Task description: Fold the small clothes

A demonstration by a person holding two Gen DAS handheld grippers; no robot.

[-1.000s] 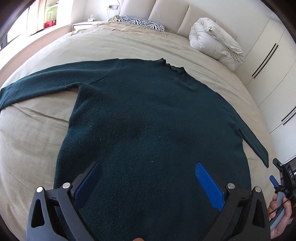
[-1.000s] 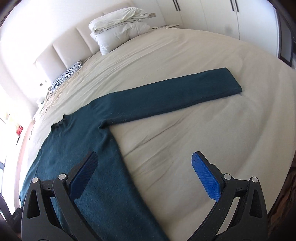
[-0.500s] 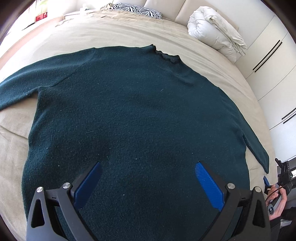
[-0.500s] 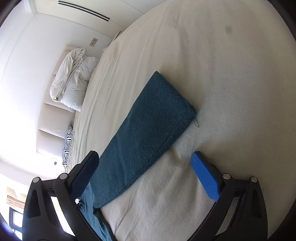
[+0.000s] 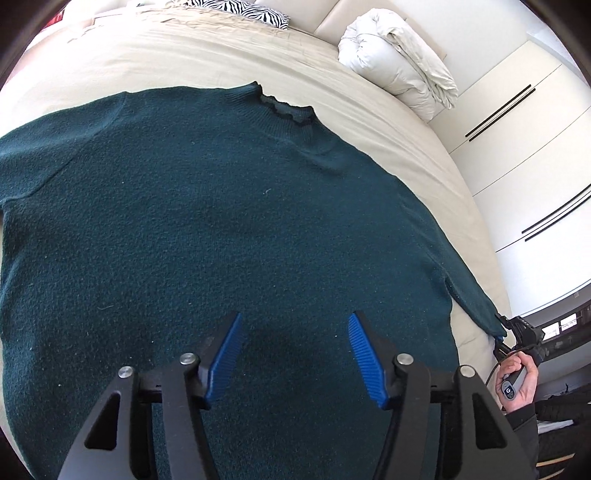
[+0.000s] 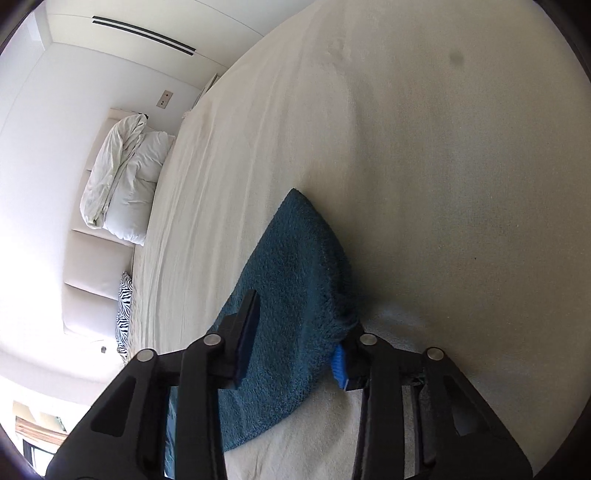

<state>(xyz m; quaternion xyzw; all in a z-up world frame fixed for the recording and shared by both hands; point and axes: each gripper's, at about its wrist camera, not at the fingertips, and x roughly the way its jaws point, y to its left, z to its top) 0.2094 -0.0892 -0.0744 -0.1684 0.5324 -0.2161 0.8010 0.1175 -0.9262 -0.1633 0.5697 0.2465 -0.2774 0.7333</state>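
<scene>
While the left tool (image 5: 295, 354) hovers with pads apart above the dark-teal knitted sweater (image 5: 221, 229), the right tool (image 6: 295, 339), straddling the sleeve cuff (image 6: 295, 280) unclamped, should pinch squarely before lifting.

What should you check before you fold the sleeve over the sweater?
1. Sweater lies flat on the bed: ok.
2. Right gripper has its jaws around the sleeve cuff: ok.
3. Cuff pinched tight: cannot tell; the jaws look partly closed.
4. Left gripper open above the sweater's body, holding nothing: ok.
5. Duvet and striped pillow lie clear of the sweater: ok.
</scene>
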